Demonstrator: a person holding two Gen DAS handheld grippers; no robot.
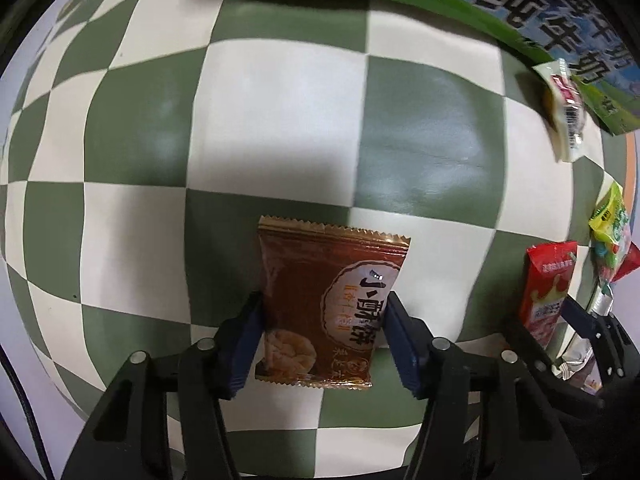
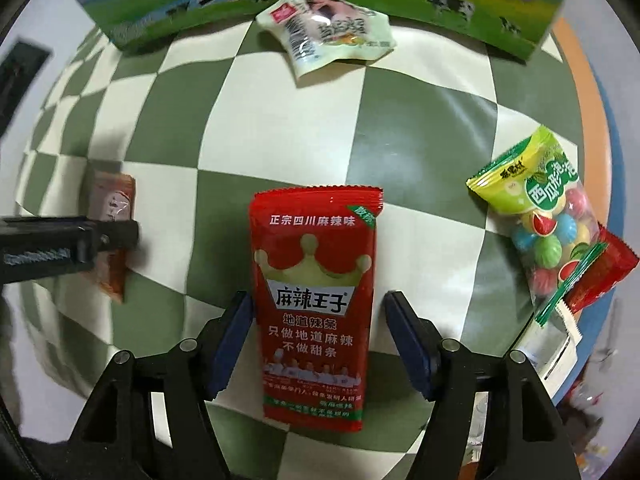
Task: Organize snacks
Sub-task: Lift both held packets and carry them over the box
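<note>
Two snack packets flat on the checkered table, each between a pair of fingers.

Brown pastry packet [image 1: 328, 308] clamped by the left gripper [image 1: 323, 340]; red spicy-strip packet [image 2: 314, 304] straddled by the right gripper [image 2: 318, 344], fingers released, right pad clear. Nearby: white packet [image 2: 326, 26] against the milk carton [image 2: 460, 4], candy bag [image 2: 538, 216] on the right.

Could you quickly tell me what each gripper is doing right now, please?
Left gripper: closed on the brown biscuit packet.
Right gripper: open, jaws astride the red spicy-strip packet, not gripping.
</note>
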